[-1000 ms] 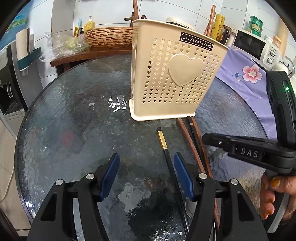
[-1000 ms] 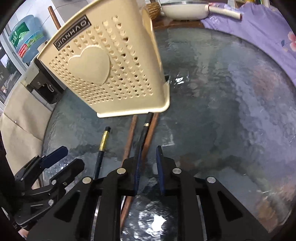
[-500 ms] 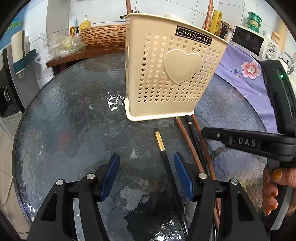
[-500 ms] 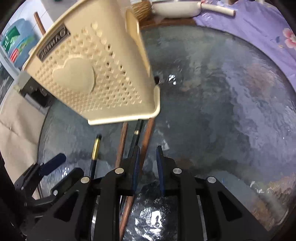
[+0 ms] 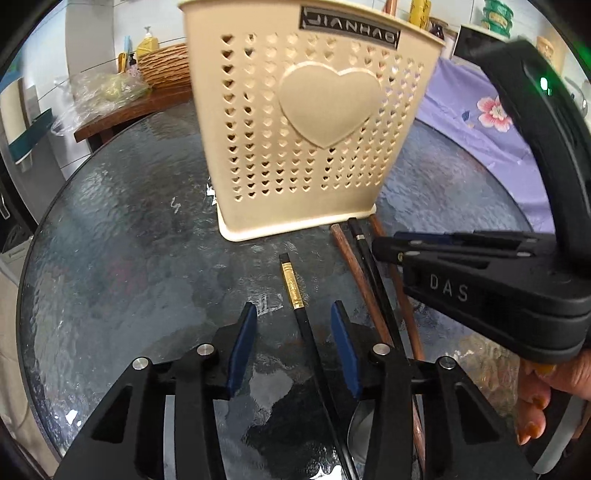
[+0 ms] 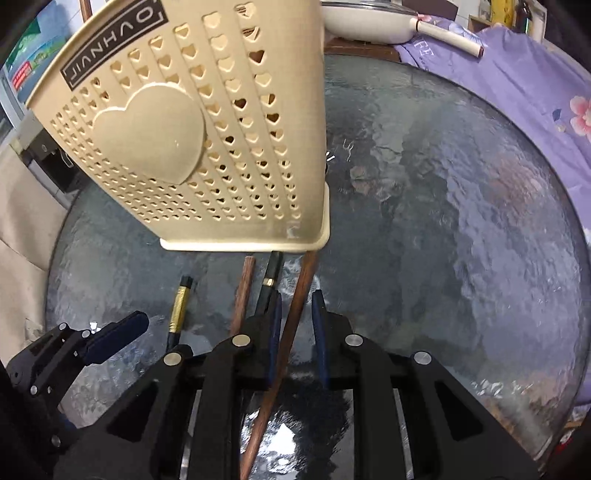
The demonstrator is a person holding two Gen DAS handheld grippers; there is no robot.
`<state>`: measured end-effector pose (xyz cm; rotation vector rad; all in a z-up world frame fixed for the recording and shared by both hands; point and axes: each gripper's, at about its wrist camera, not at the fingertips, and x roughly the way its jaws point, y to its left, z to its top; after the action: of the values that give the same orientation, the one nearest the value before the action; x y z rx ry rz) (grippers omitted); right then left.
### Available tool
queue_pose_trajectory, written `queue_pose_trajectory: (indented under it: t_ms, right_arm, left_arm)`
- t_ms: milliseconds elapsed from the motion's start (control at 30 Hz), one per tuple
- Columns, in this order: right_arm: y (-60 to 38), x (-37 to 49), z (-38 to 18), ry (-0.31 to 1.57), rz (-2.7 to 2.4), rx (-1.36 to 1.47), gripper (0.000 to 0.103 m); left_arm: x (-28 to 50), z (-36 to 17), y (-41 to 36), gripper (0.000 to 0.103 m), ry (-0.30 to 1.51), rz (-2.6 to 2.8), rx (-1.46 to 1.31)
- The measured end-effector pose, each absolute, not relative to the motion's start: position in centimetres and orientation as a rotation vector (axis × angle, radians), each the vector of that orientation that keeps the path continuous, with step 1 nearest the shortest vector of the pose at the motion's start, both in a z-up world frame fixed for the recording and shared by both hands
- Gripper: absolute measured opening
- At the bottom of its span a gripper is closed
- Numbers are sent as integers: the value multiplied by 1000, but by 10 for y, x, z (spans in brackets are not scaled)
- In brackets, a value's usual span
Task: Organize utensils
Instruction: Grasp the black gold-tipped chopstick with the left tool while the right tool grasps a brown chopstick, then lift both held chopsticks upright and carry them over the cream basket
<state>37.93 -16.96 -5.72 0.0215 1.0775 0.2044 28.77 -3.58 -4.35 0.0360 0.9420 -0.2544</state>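
Observation:
A cream perforated utensil holder (image 5: 306,122) with a heart stands on the round glass table (image 5: 129,258); it also shows in the right wrist view (image 6: 192,147). A black chopstick with a gold band (image 5: 295,295) lies between the open fingers of my left gripper (image 5: 297,332). Two brown chopsticks (image 5: 354,273) and another black one (image 5: 369,266) lie to its right. My right gripper (image 6: 297,325) is open with a narrow gap, straddling a brown chopstick (image 6: 295,317). A metal spoon bowl (image 5: 360,439) shows under the left gripper.
A purple flowered cloth (image 5: 480,125) covers the right side. A wooden shelf with a wicker basket (image 5: 162,70) and bags stands behind the table. A white pan (image 6: 373,22) sits at the back in the right wrist view.
Both grippers moved forward toward the holder. The left gripper shifted right and now brackets the gold-banded chopstick. The right gripper opened slightly and a brown chopstick now lies between its fingers.

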Motion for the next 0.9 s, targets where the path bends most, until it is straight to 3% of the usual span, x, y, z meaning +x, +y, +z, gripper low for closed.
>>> queue_pose_trajectory:
  t_ms: [167, 433, 900]
  right_arm:
    - [-165, 386, -57, 1065, 183, -29, 17]
    - [-168, 374, -61, 1030, 184, -68, 10]
    - [-228, 371, -69, 1011, 275, 150, 8]
  left_arm:
    - [293, -45, -41, 36, 942, -231, 60]
    - [301, -45, -55, 10, 934, -216, 136]
    - [308, -42, -39, 7, 932, -236, 40]
